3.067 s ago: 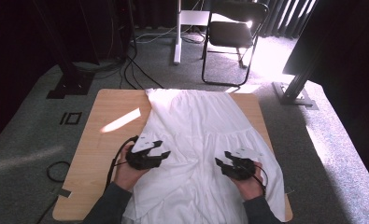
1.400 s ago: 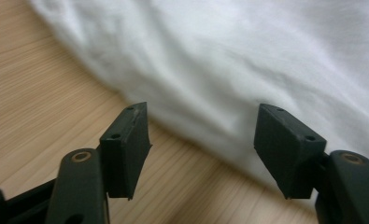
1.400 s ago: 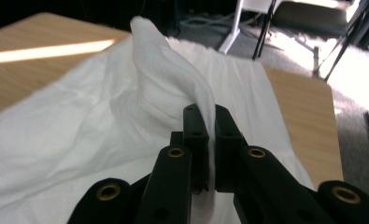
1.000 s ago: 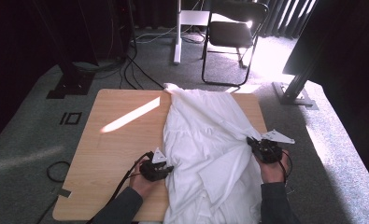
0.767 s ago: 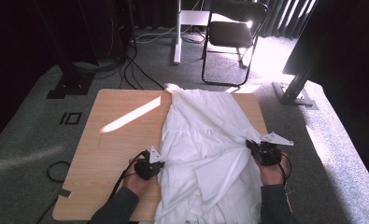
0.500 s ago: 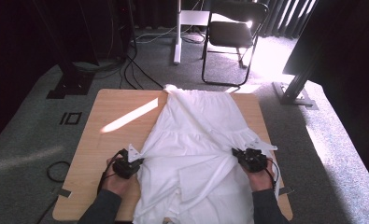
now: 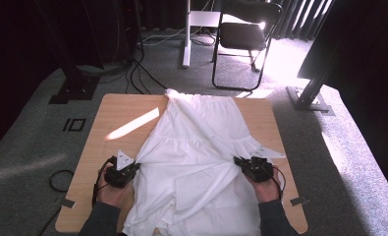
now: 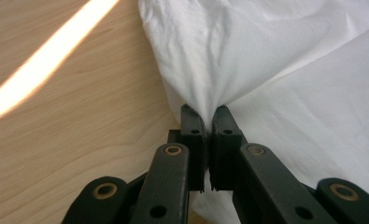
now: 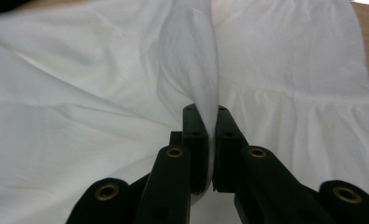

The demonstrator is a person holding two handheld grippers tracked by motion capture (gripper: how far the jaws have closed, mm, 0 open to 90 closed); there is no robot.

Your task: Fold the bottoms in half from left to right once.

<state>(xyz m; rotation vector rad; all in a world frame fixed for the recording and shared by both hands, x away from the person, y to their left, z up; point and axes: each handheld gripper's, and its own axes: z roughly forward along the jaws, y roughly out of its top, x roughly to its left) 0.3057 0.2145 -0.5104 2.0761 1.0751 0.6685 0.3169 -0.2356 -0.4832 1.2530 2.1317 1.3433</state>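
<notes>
A white dress (image 7: 201, 147) lies spread over the wooden table (image 7: 118, 110), its narrow top at the far edge and its wide skirt toward me. My left gripper (image 7: 132, 168) is at the skirt's left edge, shut on a pinched fold of the white cloth (image 8: 205, 100); its jaws have just finished closing on it. At the skirt's right side my right gripper (image 7: 240, 162) is likewise shut on a raised fold of cloth (image 9: 198, 70). Both hands hold the grippers low over the table near its front.
A streak of sunlight (image 7: 132, 124) crosses the bare left part of the table. Beyond the far edge stand a black folding chair (image 7: 245, 39) and a white pole (image 7: 186, 34); cables (image 7: 137, 69) run over the grey carpet.
Both grippers have drawn apart with the cloth, the left one going left and the right one inward and toward me; the bunched dress is now spread flatter and wider.
</notes>
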